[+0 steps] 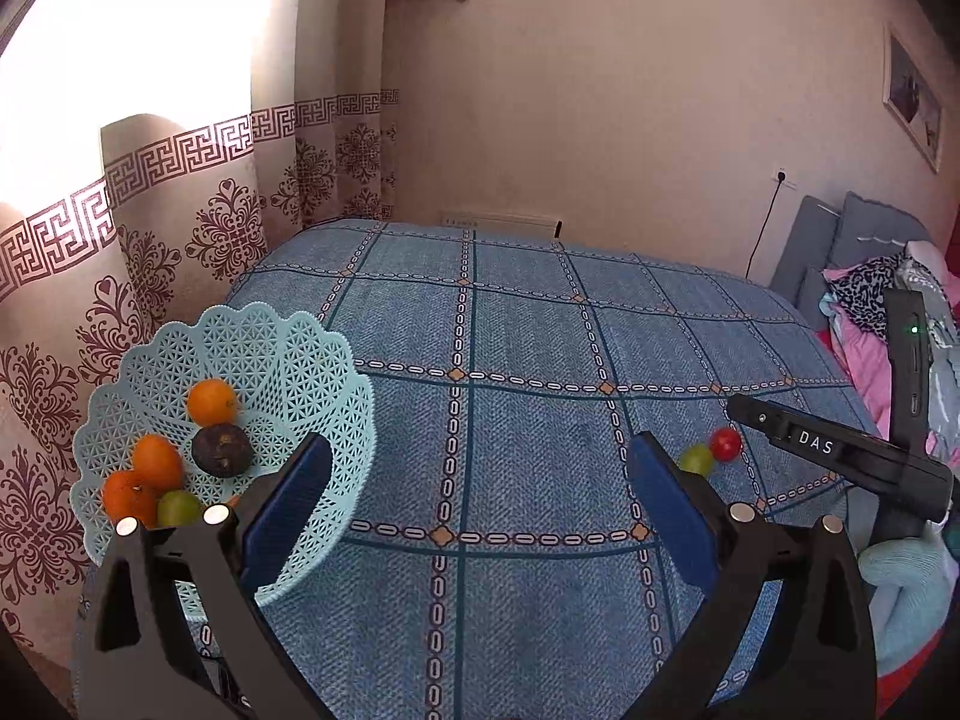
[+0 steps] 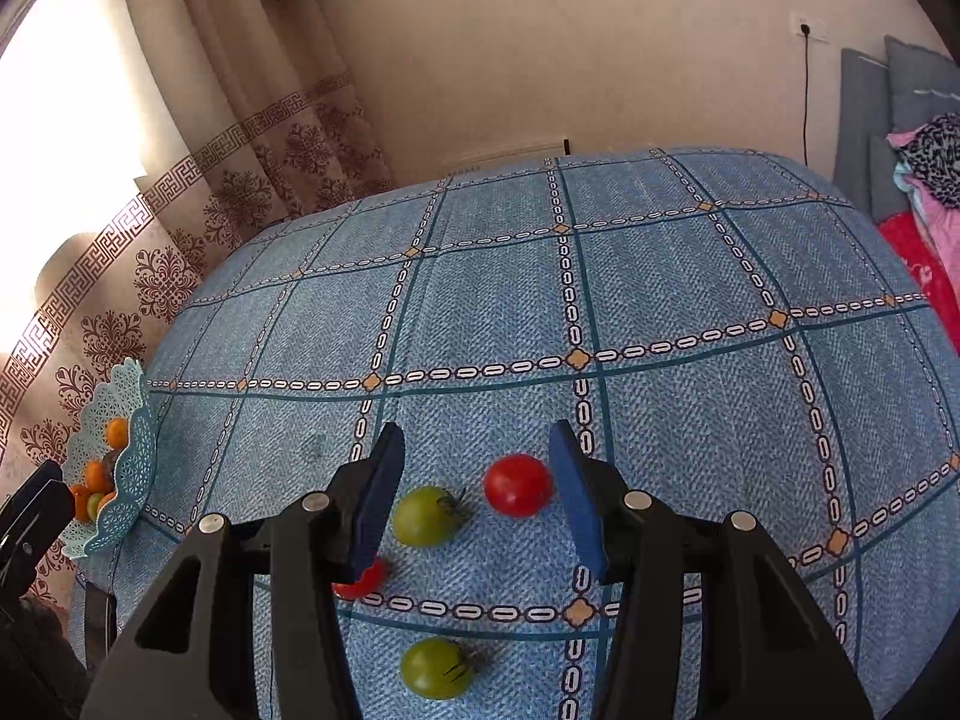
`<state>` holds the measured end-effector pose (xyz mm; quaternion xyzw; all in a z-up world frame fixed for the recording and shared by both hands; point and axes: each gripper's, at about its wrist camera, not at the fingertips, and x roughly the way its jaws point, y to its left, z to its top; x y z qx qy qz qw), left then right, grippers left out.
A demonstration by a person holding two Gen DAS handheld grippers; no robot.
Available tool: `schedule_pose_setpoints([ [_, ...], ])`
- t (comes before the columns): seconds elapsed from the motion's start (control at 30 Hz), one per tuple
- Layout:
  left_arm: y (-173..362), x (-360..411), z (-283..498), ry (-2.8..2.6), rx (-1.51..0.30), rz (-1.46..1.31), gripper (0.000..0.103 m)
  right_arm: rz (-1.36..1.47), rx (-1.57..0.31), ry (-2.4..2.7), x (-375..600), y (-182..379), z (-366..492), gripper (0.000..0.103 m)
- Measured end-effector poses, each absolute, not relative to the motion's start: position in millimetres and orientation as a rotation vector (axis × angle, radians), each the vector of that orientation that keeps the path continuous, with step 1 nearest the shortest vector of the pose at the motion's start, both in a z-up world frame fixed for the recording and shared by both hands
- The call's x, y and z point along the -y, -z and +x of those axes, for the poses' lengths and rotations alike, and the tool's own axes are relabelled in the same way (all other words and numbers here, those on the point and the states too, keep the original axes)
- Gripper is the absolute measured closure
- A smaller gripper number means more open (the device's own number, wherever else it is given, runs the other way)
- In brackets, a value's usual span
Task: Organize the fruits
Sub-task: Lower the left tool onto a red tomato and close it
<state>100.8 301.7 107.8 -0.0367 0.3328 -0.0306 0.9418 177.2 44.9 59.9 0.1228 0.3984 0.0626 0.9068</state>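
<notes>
A pale teal lattice basket (image 1: 282,348) sits at the table's left edge, holding three oranges (image 1: 210,401), a dark round fruit (image 1: 221,449) and a green fruit (image 1: 177,507). My left gripper (image 1: 480,474) is open just right of it, empty. In the right wrist view my right gripper (image 2: 477,492) is open above the cloth, with a green tomato (image 2: 425,515) and a red tomato (image 2: 517,485) lying between its fingers. Another red tomato (image 2: 363,582) is partly hidden behind the left finger. A second green tomato (image 2: 437,666) lies nearer. The basket (image 2: 135,480) shows far left.
The table wears a blue checked cloth (image 1: 528,336). A patterned curtain (image 1: 180,228) hangs behind the basket. A bed with pink and patterned bedding (image 1: 870,312) stands to the right. The right gripper's body (image 1: 840,456) and a gloved hand (image 1: 900,582) show at the left view's right side.
</notes>
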Motion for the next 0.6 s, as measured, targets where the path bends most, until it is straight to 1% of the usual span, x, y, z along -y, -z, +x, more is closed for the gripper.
schedule_pose_setpoints([
  [0.33,-79.7,-242.8,110.5,0.125,-0.723,0.068,0.003,0.261,-0.87,-0.111,-35.7,-40.5,190.2,0.052],
  [0.6,-59.6,-219.1,110.7,0.179,-0.736,0.147,0.003,0.254,-0.896,-0.114,-36.3,-29.2,195.5,0.052],
])
